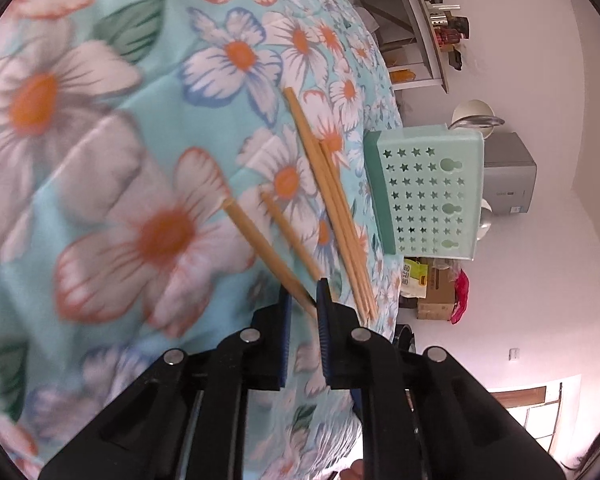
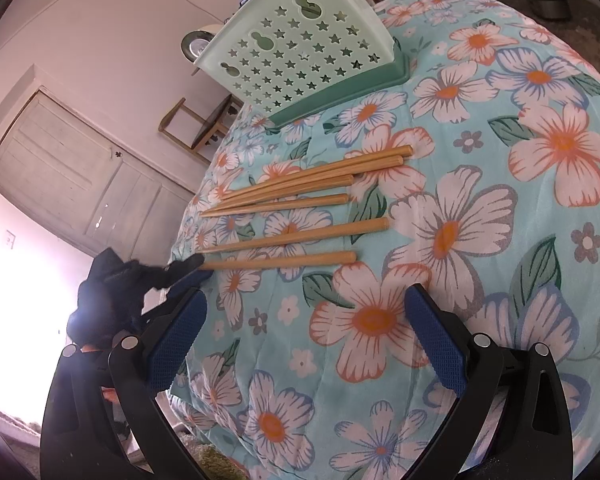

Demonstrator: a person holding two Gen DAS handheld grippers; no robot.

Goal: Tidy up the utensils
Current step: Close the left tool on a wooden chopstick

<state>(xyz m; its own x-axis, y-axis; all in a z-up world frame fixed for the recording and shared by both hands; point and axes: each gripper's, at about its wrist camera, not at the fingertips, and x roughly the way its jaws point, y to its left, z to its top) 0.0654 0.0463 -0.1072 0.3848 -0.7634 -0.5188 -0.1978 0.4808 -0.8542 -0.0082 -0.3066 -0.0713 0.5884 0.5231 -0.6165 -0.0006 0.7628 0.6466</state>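
My left gripper (image 1: 303, 300) pinches the nearest tapered wooden chopstick (image 1: 264, 250) at its thin tip; it may pivot loose. Right gripper (image 2: 304, 328) gapes wide, empty.

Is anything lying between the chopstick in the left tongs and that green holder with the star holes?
Yes. The other chopsticks lie on the floral cloth between the gripped chopstick in the left tongs and the holder.

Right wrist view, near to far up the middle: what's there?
right gripper, jaws wide apart → nearest chopstick, its thin end at the left gripper → next chopstick → cluster of four chopsticks → green star-cutout utensil holder
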